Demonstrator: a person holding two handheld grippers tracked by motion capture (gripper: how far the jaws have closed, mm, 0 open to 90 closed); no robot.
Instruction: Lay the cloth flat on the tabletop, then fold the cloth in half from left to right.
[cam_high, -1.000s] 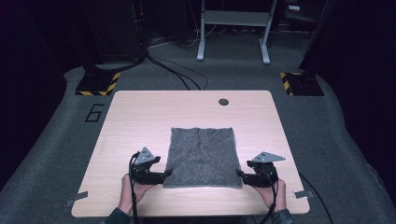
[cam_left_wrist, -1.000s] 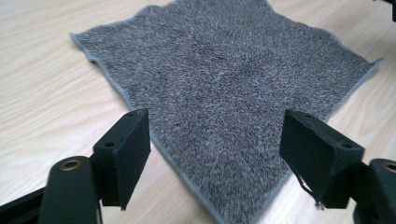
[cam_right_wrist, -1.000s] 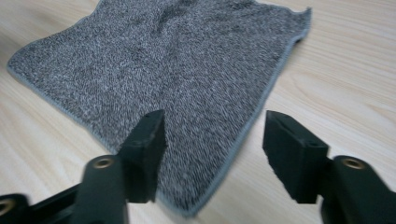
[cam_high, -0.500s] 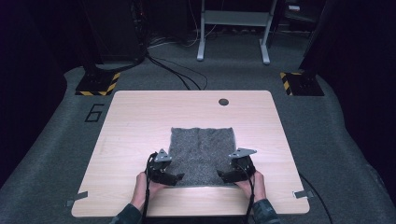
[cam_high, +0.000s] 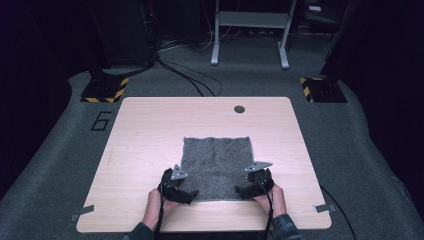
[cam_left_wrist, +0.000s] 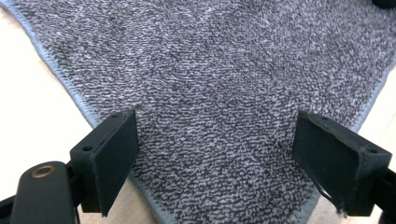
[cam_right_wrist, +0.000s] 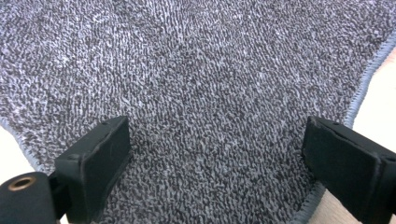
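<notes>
Now both grippers (cam_high: 186, 196) (cam_high: 243, 191) sit wide open over the towel's (cam_high: 216, 160) near corners, the towel flat, nothing yet gripped.

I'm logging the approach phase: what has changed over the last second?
Both grippers moved inward from beside the towel onto its near corners: left gripper and right gripper now straddle them with jaws open, nothing gripped. The towel lies flat on the table, unmoved.
</notes>
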